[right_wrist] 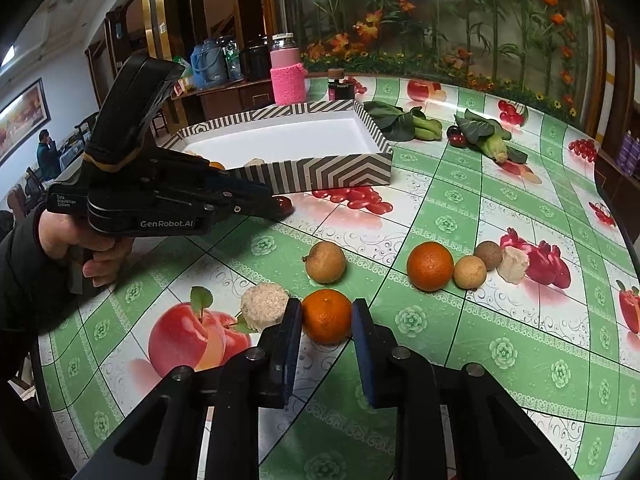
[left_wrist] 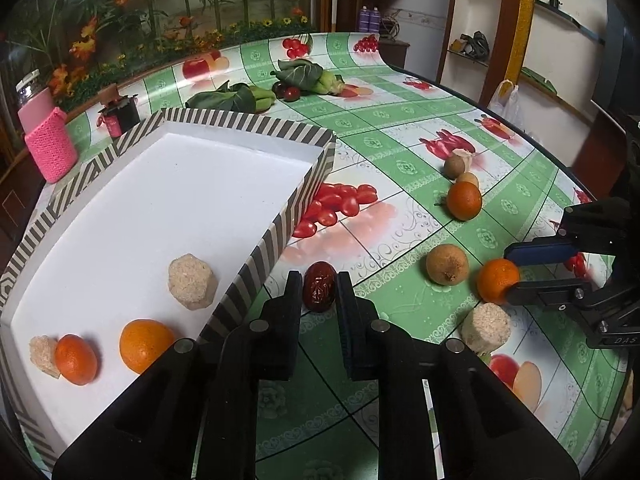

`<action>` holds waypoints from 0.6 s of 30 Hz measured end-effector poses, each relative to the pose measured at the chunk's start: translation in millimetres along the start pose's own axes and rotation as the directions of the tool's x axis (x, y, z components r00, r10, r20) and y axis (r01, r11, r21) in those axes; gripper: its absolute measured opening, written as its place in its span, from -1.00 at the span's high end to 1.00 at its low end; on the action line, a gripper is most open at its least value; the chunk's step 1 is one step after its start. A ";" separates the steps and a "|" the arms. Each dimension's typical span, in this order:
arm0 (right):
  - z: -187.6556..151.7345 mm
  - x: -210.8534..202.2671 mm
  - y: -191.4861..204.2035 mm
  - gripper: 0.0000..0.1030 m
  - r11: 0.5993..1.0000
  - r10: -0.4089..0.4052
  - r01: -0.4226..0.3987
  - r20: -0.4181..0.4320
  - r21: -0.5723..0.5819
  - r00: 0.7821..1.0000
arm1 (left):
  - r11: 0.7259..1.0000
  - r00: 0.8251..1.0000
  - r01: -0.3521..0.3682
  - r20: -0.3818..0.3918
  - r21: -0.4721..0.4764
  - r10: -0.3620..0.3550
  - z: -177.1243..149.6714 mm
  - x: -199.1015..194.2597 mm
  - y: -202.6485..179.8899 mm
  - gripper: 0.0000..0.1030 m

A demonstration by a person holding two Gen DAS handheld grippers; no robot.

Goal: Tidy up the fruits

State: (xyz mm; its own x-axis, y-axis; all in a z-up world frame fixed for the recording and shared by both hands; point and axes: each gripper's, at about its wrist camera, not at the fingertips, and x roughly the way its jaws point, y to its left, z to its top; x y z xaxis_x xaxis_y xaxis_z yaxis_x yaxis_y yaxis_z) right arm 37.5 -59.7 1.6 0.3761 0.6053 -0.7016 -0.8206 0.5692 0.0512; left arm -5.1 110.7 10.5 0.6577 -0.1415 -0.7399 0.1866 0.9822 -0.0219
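two oranges (left_wrist: 112,354) in tray (left_wrist: 248,124) only left view shows; left hand-held gripper (left_wrist: 319,288) pinching date (left_wrist: 319,286), right hand-held gripper (right_wrist: 326,316) pinching orange (right_wrist: 326,316).

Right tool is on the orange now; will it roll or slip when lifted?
The orange is round, so it may roll if released on the flat table. Its dimpled peel probably grips the pads well. It looks firm, likely not fragile.
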 end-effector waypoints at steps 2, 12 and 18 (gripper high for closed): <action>-0.1 -0.8 0.1 0.52 1.000 0.003 -0.003 0.005 0.000 1.000 | 1.000 1.000 0.008 -0.017 0.009 -0.008 0.0 2.7 -2.2 0.71; 0.3 0.7 0.1 0.52 1.000 0.004 -0.004 -0.003 0.001 1.000 | 1.000 1.000 0.005 -0.023 0.013 -0.004 0.3 4.4 -4.7 0.70; 0.3 1.2 0.2 0.52 1.000 0.000 0.000 -0.007 0.003 1.000 | 1.000 1.000 0.003 -0.024 0.014 -0.002 0.4 4.9 -4.3 0.70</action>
State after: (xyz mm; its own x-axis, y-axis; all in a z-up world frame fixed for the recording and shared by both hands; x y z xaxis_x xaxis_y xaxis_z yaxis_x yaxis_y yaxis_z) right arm 37.9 -58.7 1.0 0.3727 0.6013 -0.7068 -0.8193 0.5709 0.0537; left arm -2.4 105.7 7.3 0.6392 -0.1407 -0.7560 0.1985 0.9800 -0.0145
